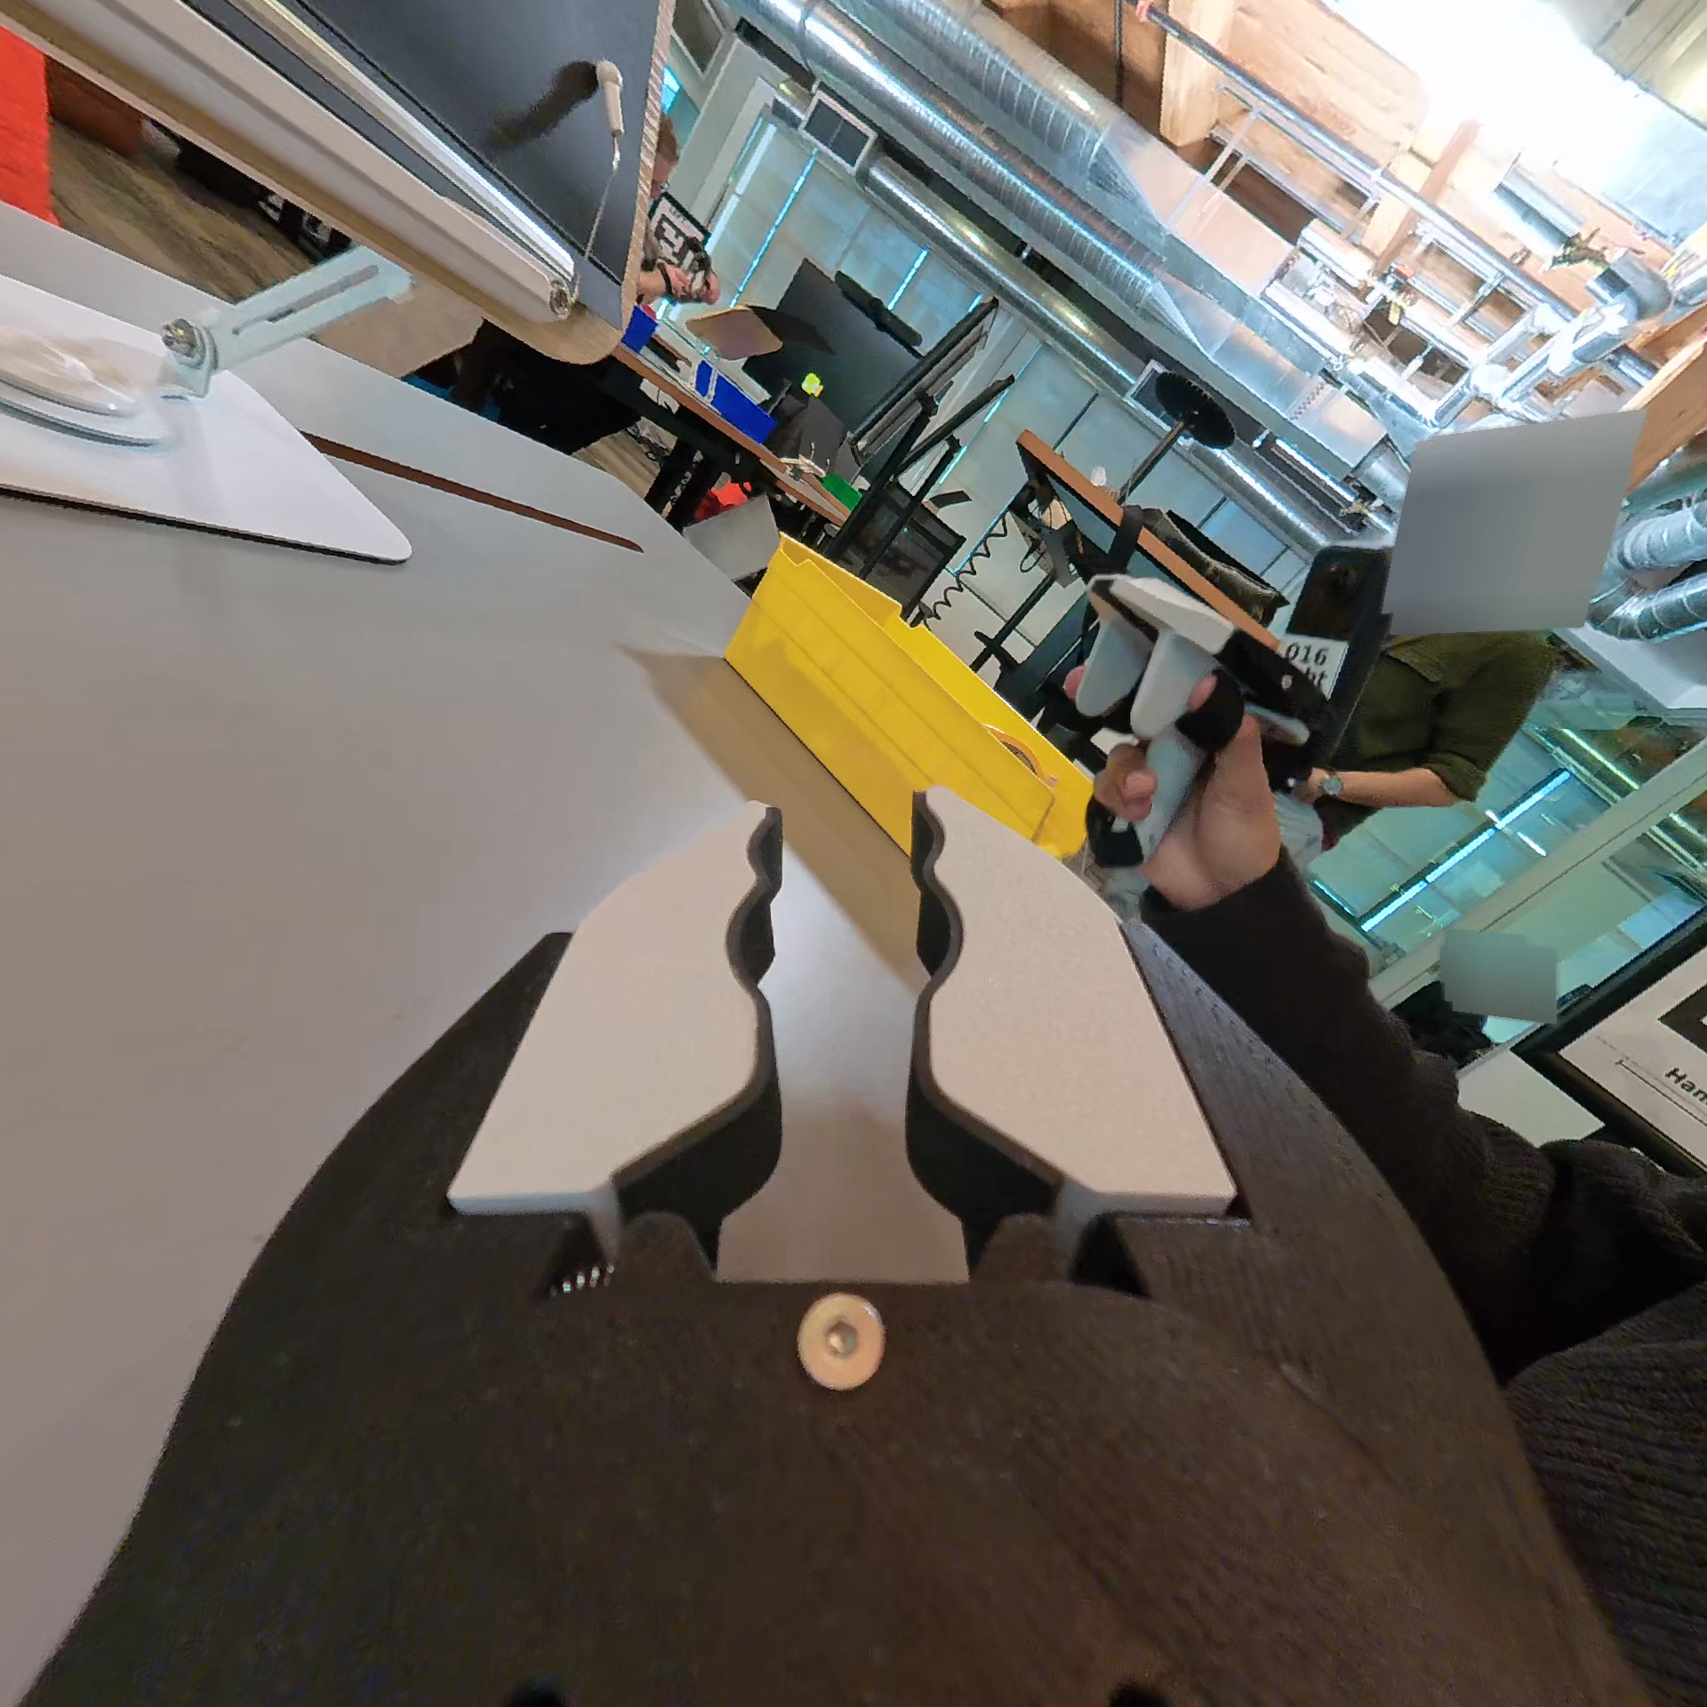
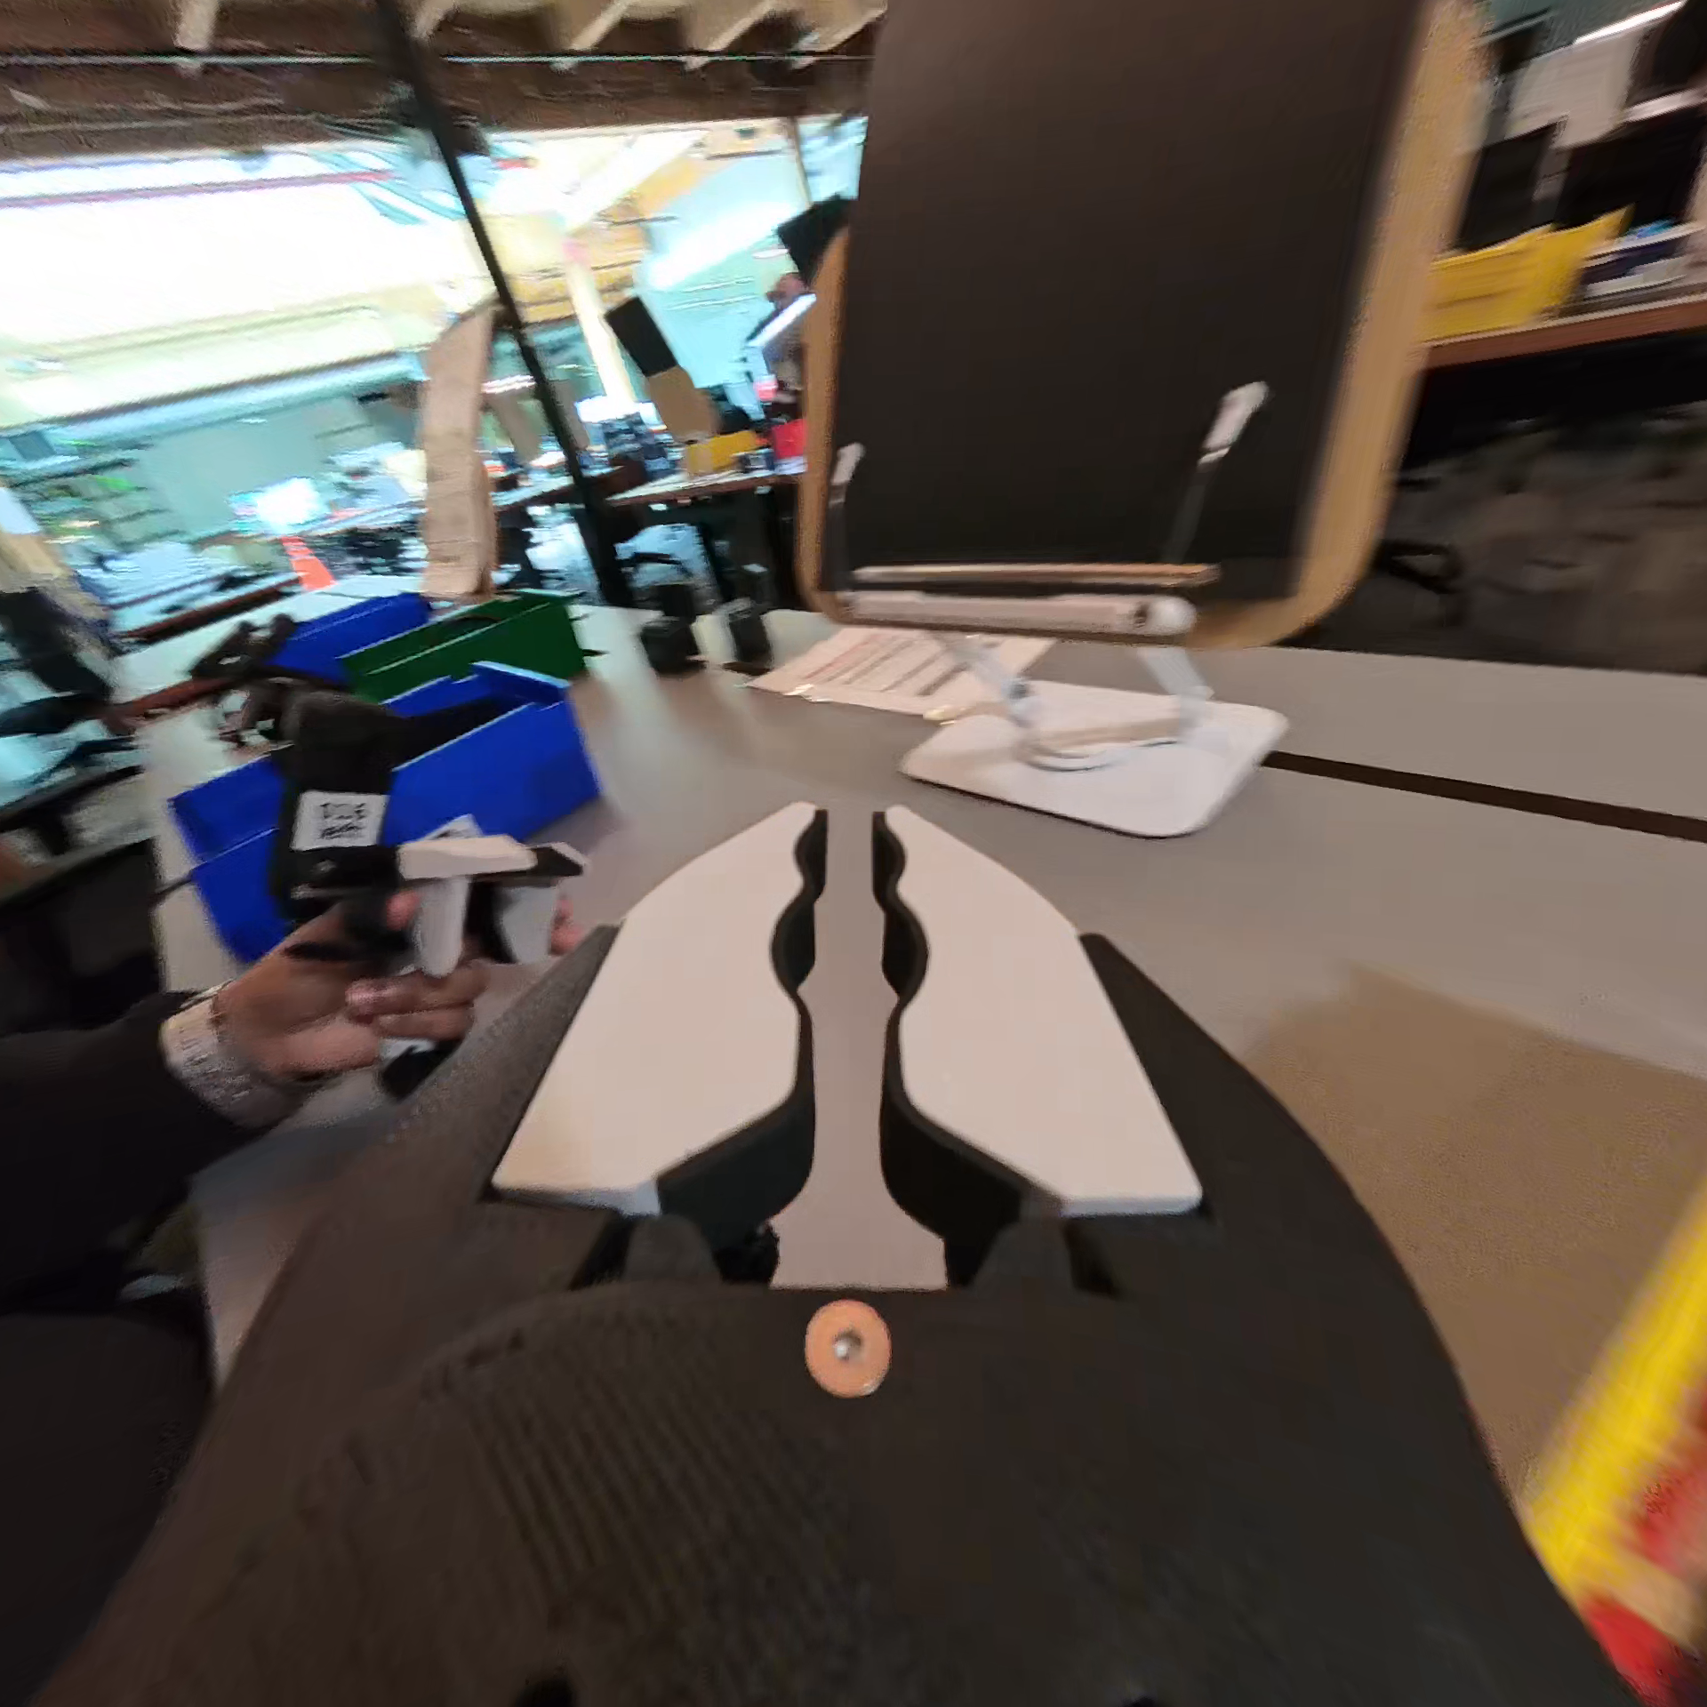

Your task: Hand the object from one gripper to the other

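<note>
In the left wrist view, the upper left holds a white stand (image 1: 212,499) carrying a dark panel (image 1: 443,111), set on the grey bench (image 1: 323,785). At the centre, the left claw (image 1: 845,817) hangs over the bench with a moderate gap between its fingers and nothing in it. Just beyond its tips, centre right, sits a yellow bin (image 1: 877,702); a roll of what looks like tape (image 1: 1021,744) peeks over its wall, and by my reading that may be the object to hand over, though the pictures do not settle it. At the right, a hand (image 1: 1201,813) holds the right claw (image 1: 1131,679) in the air, well apart from the left one. In the right wrist view, blue bins (image 2: 517,776) and a green bin (image 2: 462,647) lie at the left, with the left claw (image 2: 485,914) below them. The right claw (image 2: 850,817) sits at the centre, its fingers nearly together with only a narrow slit between them, empty. The white stand (image 2: 1108,767) is at the upper right, and a blurred yellow edge at the lower right is probably the same bin. Neither claw has anything yet, so the step in hand looks like the first pick. To do it well, open one claw wider than the roll, come down into the bin squarely, close on the roll's rim firmly, and lift clear of the wall before bringing the other claw in.
</note>
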The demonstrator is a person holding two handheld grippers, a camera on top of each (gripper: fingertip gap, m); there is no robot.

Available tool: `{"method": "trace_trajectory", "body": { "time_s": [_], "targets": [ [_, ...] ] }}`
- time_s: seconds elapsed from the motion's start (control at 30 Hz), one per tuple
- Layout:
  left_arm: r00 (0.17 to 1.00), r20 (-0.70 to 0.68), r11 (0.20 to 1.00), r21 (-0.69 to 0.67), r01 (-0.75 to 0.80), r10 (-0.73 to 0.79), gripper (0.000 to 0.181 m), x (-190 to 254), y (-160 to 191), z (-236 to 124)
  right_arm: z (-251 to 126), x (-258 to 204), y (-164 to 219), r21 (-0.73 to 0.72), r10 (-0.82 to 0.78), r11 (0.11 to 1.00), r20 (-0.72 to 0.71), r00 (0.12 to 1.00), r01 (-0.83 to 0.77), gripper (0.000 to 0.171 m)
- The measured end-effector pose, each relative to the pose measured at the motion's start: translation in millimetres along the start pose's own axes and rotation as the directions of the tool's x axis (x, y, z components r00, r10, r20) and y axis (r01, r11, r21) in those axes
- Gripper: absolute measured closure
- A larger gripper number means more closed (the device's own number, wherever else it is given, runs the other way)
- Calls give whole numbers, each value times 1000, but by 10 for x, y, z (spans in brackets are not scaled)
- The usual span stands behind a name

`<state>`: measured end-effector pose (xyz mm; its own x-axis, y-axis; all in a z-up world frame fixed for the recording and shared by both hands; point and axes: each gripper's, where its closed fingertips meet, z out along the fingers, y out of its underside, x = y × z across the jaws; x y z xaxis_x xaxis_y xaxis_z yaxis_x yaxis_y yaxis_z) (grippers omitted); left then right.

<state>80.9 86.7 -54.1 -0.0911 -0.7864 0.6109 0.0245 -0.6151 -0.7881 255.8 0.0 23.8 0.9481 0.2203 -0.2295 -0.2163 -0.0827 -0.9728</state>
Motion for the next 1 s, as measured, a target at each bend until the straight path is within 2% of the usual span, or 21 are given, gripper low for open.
{"method": "trace_trajectory", "body": {
  "time_s": [0.13, 0.23, 0.37, 0.5, 0.57, 0.63, 0.73, 0.77, 0.83, 0.9, 0.93, 1.0],
  "targets": [
    [1000, 23, 999, 48, 3, -4, 154, -30, -103, -61, 468, -436, 588, -95, 58, 995, 161, 985, -44, 167],
    [999, 40, 995, 97, 9, -13, 156, -58, -187, -114, 629, -585, 921, -217, 127, 973, 220, 967, -79, 169],
    [998, 54, 991, 134, 11, -18, 158, -66, -257, -153, 611, -597, 954, -212, 106, 976, 230, 967, -57, 169],
    [1000, 30, 991, 136, -9, 5, 163, 51, -353, -191, 594, -490, 1007, -239, 168, 964, 199, 966, -119, 171],
    [999, 30, 990, 138, -41, 37, 160, 154, -540, -294, 582, -482, 984, -227, 196, 963, 208, 958, -147, 171],
    [985, 121, 978, 154, -139, 121, 159, 184, -880, -523, 577, -482, 979, -223, 197, 963, 211, 957, -149, 171],
    [880, 380, 935, 91, -342, 285, 162, 25, -1498, -1069, 596, -488, 1030, -240, 170, 963, 207, 963, -119, 171],
    [821, 457, 914, 38, -403, 343, 163, -64, -1669, -1272, 605, -493, 1058, -253, 162, 961, 204, 965, -108, 171],
    [649, 627, 873, -107, -476, 431, 161, -405, -1944, -1727, 617, -520, 1111, -279, 147, 956, 204, 968, -86, 171],
    [468, 775, 871, -211, -444, 426, 160, -890, -2121, -2236, 627, -542, 1163, -301, 125, 952, 204, 971, -59, 171],
    [428, 816, 894, -224, -388, 390, 159, -1135, -2121, -2438, 633, -546, 1190, -312, 113, 949, 202, 973, -45, 171],
    [442, 843, 948, -227, -222, 306, 151, -1574, -1923, -2666, 647, -542, 1235, -333, 93, 943, 194, 977, -23, 171]
  ]
}}
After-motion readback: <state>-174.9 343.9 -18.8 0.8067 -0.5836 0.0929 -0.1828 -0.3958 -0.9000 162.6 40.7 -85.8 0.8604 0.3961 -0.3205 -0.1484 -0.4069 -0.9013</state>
